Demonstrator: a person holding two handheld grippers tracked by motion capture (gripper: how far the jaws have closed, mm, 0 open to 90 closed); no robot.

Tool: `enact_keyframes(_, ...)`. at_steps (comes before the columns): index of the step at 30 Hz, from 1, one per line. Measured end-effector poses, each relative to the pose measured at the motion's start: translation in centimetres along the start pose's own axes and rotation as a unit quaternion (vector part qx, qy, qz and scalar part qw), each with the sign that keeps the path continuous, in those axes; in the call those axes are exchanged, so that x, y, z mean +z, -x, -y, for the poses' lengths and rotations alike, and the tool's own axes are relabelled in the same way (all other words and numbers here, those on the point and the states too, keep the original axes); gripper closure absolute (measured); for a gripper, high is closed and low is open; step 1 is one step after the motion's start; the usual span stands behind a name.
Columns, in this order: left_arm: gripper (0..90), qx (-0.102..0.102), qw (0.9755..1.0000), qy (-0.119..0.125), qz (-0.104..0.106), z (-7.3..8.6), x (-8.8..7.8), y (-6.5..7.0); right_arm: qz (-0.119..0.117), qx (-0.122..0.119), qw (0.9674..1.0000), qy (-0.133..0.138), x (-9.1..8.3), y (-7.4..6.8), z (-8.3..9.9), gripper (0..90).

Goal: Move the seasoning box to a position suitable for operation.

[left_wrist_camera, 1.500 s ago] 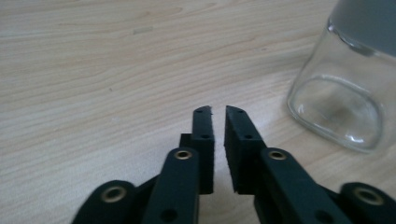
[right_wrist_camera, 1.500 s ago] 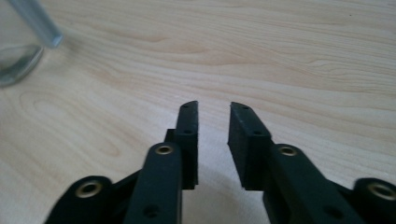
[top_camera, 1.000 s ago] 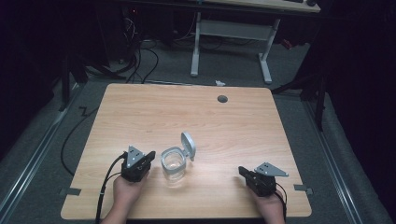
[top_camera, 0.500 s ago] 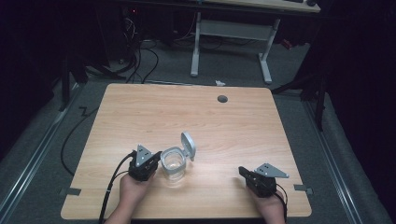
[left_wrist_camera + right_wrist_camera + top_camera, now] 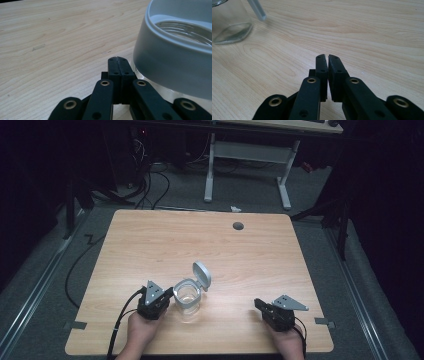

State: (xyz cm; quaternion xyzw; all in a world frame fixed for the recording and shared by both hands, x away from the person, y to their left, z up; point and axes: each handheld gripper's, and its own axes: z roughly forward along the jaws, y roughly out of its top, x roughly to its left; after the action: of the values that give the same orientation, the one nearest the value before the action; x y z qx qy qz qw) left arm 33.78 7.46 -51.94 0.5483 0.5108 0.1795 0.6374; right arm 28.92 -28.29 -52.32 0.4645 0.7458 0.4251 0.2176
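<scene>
From above, the left tool [image 5: 167, 296] has slid right until it is just beside the glass jar [image 5: 187, 295], maybe to push or steady it. The lid [image 5: 202, 274] is flipped up. The right tool [image 5: 260, 306] waits well apart on the bench [image 5: 250, 255].

Left gripper view: the left tool [image 5: 118, 59] is clenched on nothing, with the jar's grey rim [image 5: 172, 57] just to its right.

Right gripper view: the right tool [image 5: 327, 57] is nearly clenched and holds nothing.

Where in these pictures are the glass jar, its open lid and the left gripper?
glass jar [image 5: 188, 296], high view, on its clear body.
open lid [image 5: 202, 273], high view, on its flipped-up disc.
left gripper [image 5: 117, 61], left gripper view, at its tips.
</scene>
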Motion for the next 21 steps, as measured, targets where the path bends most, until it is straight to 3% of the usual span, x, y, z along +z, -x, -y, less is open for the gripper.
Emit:
enact_keyframes(13,90.0,0.000,0.9998,-0.005,0.020,0.9,-1.3,1.7,0.028,0.020,0.9994,0.002,0.1,0.1,-0.1,89.8)
enact_keyframes(21,90.0,-0.001,0.9996,-0.008,0.027,1.2,-1.6,2.3,0.033,0.022,0.9992,0.002,0.1,0.1,-0.1,89.6)
